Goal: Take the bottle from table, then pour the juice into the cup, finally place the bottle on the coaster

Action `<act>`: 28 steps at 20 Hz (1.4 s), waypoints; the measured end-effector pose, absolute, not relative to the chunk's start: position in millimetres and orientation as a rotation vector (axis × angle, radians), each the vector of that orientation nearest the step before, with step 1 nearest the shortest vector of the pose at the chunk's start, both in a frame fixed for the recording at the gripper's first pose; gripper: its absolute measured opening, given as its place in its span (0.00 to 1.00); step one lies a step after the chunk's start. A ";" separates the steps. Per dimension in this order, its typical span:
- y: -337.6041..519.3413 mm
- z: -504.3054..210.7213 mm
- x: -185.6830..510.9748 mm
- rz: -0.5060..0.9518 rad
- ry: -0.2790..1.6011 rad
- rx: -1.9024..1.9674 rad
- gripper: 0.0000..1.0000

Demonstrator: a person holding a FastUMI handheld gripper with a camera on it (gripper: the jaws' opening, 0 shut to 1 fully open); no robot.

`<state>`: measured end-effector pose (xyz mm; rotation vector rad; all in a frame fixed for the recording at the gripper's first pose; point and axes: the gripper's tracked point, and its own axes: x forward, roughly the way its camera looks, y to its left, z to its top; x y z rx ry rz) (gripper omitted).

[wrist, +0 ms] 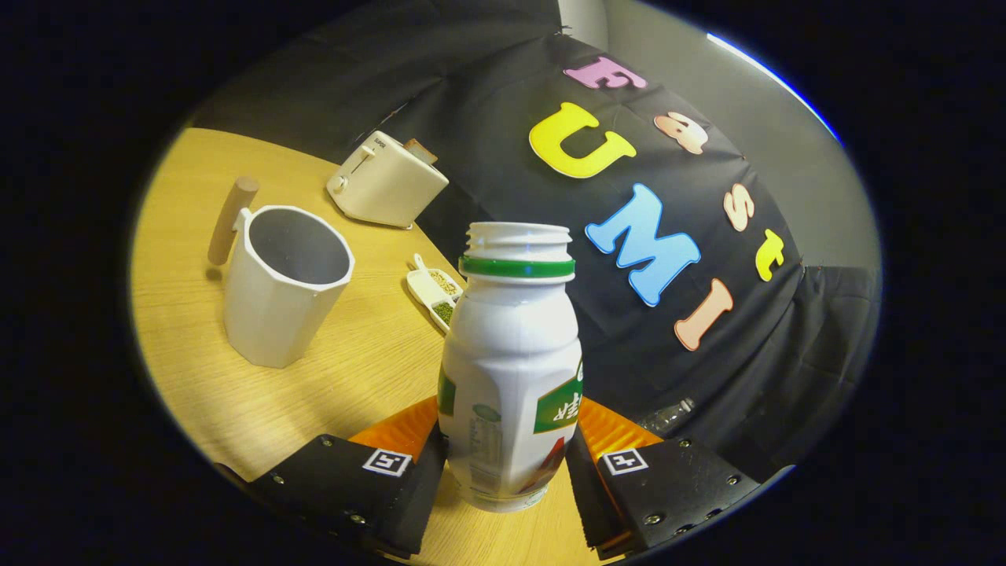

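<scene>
Wooden table [236,409], light-grained, backed by black cloth booth wall. Nearest item: gripper [507,464], both fingers pressed against the lower flanks of a white plastic bottle [511,369], one on each side; each finger carries a square black-and-white marker. Bottle stands between the fingers, cap off, threaded neck open, green ring under the threads. Whether its base touches the table cannot be confirmed. Its green label carries white characters, too distorted to read; fine print on the side is illegible. Beyond the fingers, to their left: white faceted cup [287,283] with wooden handle, upright, interior appears empty. Behind the bottle: small white divided dish [432,291] holding greenish granules. Farthest: cream toaster [385,182], small dark lettering unreadable, with a slice protruding.
</scene>
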<state>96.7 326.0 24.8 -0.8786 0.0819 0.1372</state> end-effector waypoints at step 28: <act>350.4 29.3 112.6 0.057 0.001 -1.313 0.73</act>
